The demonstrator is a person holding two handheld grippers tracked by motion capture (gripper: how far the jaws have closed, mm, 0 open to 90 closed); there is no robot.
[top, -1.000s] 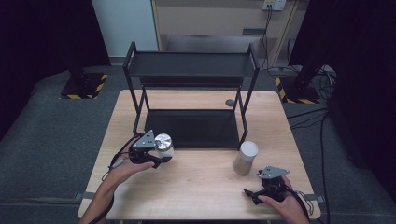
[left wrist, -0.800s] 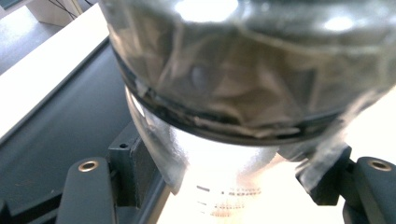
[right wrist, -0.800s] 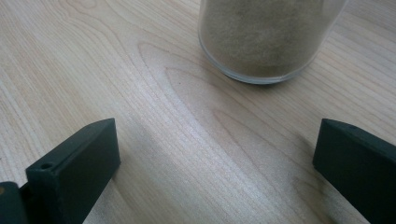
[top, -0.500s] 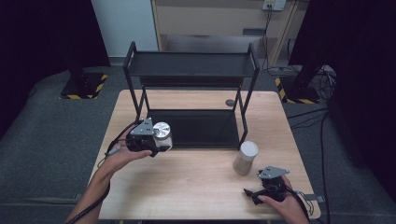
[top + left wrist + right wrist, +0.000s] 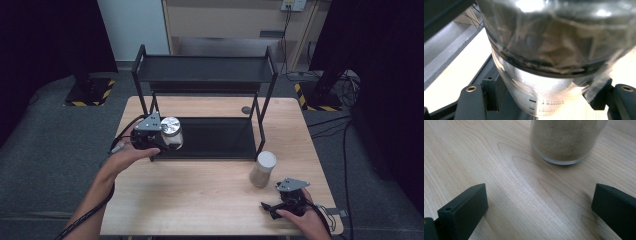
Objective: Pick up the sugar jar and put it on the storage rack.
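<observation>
- Far left of the high view: the person's left forearm comes in from the bottom edge, and the left gripper [image 5: 161, 141] is up off the table [image 5: 200, 200], with its cable looping down beside the hand.
- That gripper has its jaws clamped on a glass jar [image 5: 171, 132] with a shiny silver lid. The jar sits in the air right at the front left corner of the black shelf rack [image 5: 205, 70], roughly over the edge of the lower shelf.
- In the left gripper view the jar [image 5: 544, 75] is pressed between the two black jaws and blocks almost everything past it. What's inside looks like crumpled foil or wrappers, but it's so close and blurry I can't really say.
- The rack's front left post stands just behind the jar, so that's the tight spot. Its top shelf hangs over the lower one.
- Middle back: a small dark round thing [image 5: 246, 110] lies on the table behind the rack, too small to identify.
- Right of the rack: a second jar [image 5: 263, 169] with a white lid and sandy powder inside stands upright on the table, just off the rack's front right corner.
- Bottom right: the right gripper [image 5: 272, 210] rests low on the table near that jar, well apart from the left one. In the right gripper view its jaws are spread wide with nothing between them, and the sandy jar [image 5: 566, 140] stands straight ahead, not touching.
</observation>
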